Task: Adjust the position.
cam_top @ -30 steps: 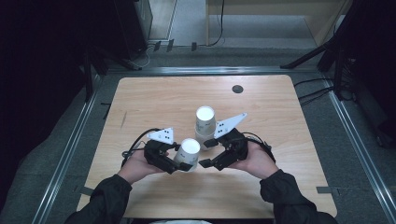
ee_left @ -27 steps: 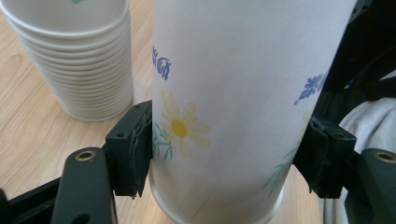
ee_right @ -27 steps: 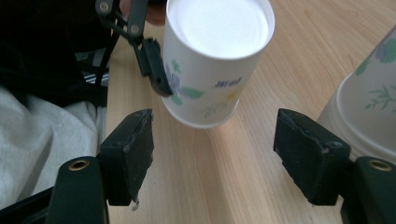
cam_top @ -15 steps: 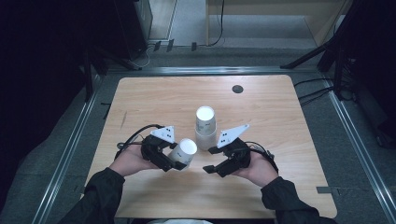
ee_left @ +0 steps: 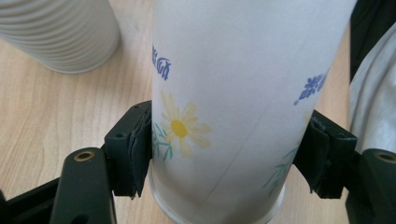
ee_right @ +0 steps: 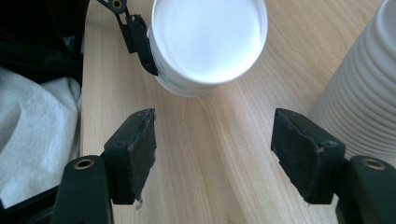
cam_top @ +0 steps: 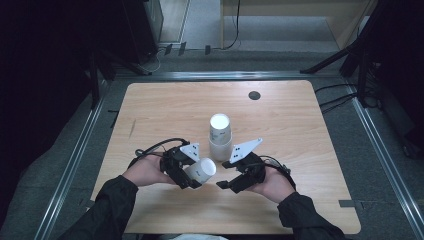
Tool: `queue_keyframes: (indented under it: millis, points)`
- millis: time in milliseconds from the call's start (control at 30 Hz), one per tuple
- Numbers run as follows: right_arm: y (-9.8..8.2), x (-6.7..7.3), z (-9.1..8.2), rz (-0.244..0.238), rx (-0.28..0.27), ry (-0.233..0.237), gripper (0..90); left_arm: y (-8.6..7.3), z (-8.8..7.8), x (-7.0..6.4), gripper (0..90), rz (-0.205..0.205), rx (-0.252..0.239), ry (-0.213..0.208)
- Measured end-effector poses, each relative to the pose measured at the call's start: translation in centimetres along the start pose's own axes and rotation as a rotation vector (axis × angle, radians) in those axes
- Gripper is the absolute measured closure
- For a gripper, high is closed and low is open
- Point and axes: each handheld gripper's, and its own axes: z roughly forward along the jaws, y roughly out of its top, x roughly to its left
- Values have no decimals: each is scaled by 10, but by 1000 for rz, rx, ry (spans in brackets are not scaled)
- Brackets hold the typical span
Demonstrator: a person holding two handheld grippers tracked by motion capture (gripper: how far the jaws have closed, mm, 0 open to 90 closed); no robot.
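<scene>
We find the table (cam_top: 165, 107) bare along its far edge and both side edges, save a small dark disc (cam_top: 254, 95) near the far right corner. The stacked cups (cam_top: 220, 135) stand mid-table, just beyond the flowered cup (cam_top: 201, 170) and both grippers near the front edge.

White paper cup (cam_top: 201, 170) with daisy print, tipped on its side above the desk (cam_top: 300, 130), base facing right. Just beyond it, an upright ribbed white cup stack (cam_top: 220, 136).
</scene>
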Motion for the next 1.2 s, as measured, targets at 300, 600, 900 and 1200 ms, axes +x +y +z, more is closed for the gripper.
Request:
queue_keyframes:
  millis: [300,600,900,1200]
  points:
    - [0,-2,8,-24,11,20,313,8,17,-9,286,65,108,5]
    - [4,5,22,-67,25,60,305,13,23,-16,286,93,151,-2]
    - [8,9,31,-82,24,91,306,17,24,-19,284,104,135,-17]
    - [10,9,29,-80,24,103,355,15,22,-17,274,95,112,-39]
